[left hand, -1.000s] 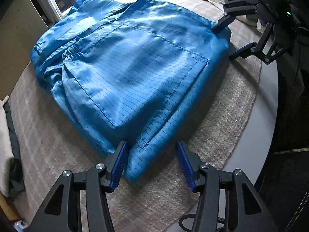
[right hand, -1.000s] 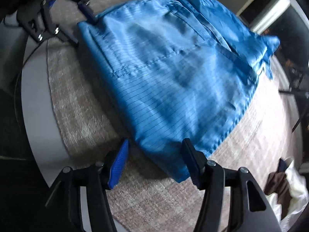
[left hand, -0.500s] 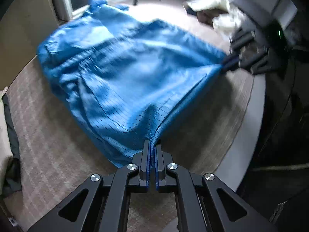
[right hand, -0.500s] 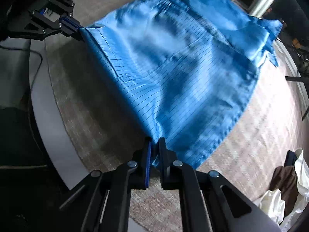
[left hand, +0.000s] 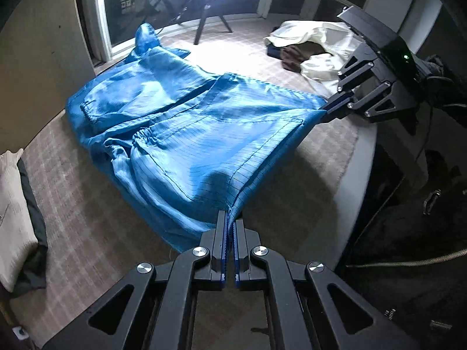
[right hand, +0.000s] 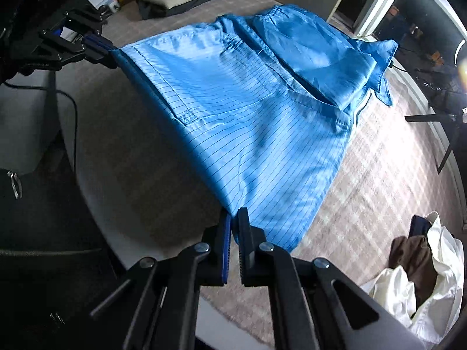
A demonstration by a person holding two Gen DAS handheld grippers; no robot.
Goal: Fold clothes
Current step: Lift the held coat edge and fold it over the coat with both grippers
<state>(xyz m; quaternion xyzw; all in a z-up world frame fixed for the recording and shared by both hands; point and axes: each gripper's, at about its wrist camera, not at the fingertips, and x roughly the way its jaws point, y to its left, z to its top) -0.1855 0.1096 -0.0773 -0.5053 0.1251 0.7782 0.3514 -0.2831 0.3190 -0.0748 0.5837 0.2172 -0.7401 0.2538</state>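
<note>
the blue garment (left hand: pixel 186 134) fills the middle of the round table (left hand: pixel 362 157), its near edge lifted with open air beneath. bare woven cover lies near left and far. a pile of clothes (left hand: pixel 309 49) blocks the far right, folded cloth (left hand: pixel 14 215) the left edge.

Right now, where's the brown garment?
The brown garment lies on the table's right side in the right wrist view, tucked into the white clothes, apart from the blue garment.

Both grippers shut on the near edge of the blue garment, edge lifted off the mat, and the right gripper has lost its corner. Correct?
Not quite. The right gripper has not lost its corner: the right wrist view shows it shut on the blue garment. The left gripper is shut on the other corner, and the edge hangs lifted above the mat.
</note>
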